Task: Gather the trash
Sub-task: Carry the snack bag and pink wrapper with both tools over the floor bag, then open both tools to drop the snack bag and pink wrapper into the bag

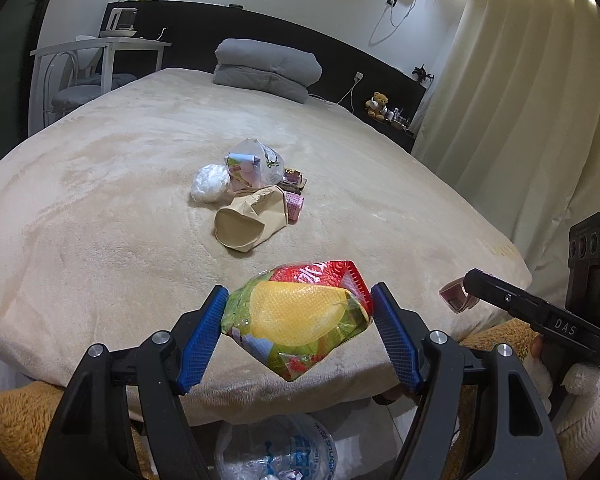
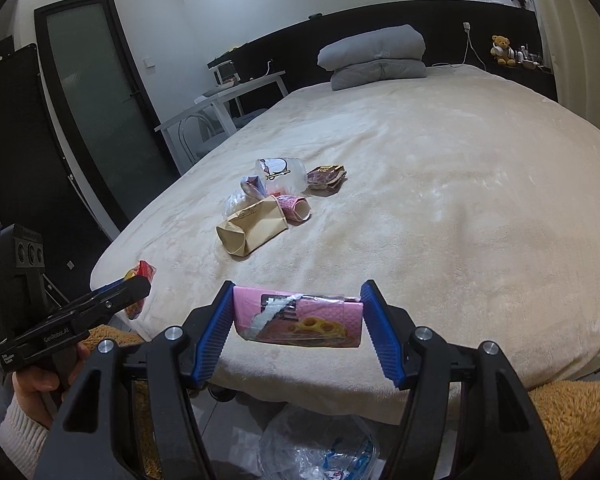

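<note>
Mid-collection, judging by the scene. Left gripper (image 1: 298,328) clamped on a crumpled red, yellow and green snack bag (image 1: 300,316), jaws set about half wide and pressing its two ends, held over the near edge of the bed (image 1: 100,208). Right gripper (image 2: 298,322) likewise closed on a flat pink packet (image 2: 300,320), jaws at a middling width against its short sides, also above the bed's near edge. Below both, on the floor, a clear plastic bag (image 2: 316,448) with some wrappers already inside: probably the place for the trash, so likely a drop for both pieces next.

Still left on the bed, grouped near the middle and well apart from the grippers: a brown paper cup (image 1: 248,220) on its side, a white crumpled wad (image 1: 210,183), a clear plastic bag with paper in it (image 1: 256,162), a small pink carton (image 1: 294,207) touching the cup, and a dark wrapper (image 2: 326,176) behind. Roughly five pieces to go, then, with two in hand and not yet dropped.
</note>
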A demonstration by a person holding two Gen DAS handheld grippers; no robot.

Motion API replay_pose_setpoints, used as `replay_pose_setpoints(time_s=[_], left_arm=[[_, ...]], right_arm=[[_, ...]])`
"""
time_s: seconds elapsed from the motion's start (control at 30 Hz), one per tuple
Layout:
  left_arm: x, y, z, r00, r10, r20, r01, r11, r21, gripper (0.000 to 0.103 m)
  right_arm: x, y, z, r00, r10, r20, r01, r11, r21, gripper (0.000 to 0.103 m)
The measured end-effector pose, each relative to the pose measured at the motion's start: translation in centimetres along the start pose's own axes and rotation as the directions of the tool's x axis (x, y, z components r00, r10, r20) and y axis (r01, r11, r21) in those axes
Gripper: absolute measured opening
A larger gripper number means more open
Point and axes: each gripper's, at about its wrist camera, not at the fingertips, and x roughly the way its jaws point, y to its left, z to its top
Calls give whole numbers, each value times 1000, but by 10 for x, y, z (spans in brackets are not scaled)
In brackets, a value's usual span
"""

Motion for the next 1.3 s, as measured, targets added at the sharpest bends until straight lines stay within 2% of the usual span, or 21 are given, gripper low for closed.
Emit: replay_pose_setpoints(time_s=[0.37,0.57,0.73,0.9,1.13,1.3], left_arm=[[-7,-17,-30,997,-37,-61,37,999,-7,71],[6,-23,-48,984,-75,-159,71,997,-31,71],[23,-26,-57,969,-55,-241,50,998,-25,71],[49,-20,-69,928,-68,-365,42,996,-78,71],[77,-22,-89,876,-27,-481,0,998,-56,71],[93,-17,-104,824,-10,-566,-27,998,-57,71]], right_arm=[[-13,2,-21,999,4,-32,-3,999,38,63],[-7,-7,-35,994,43,-100,-30,992,123,63],[14,-20,-43,975,60,-212,-15,977,211,63],[40,-30,-57,939,85,-334,17,956,291,63],[67,-33,-72,888,70,-455,87,945,315,63],[89,-38,-87,830,77,-552,137,932,337,63]])
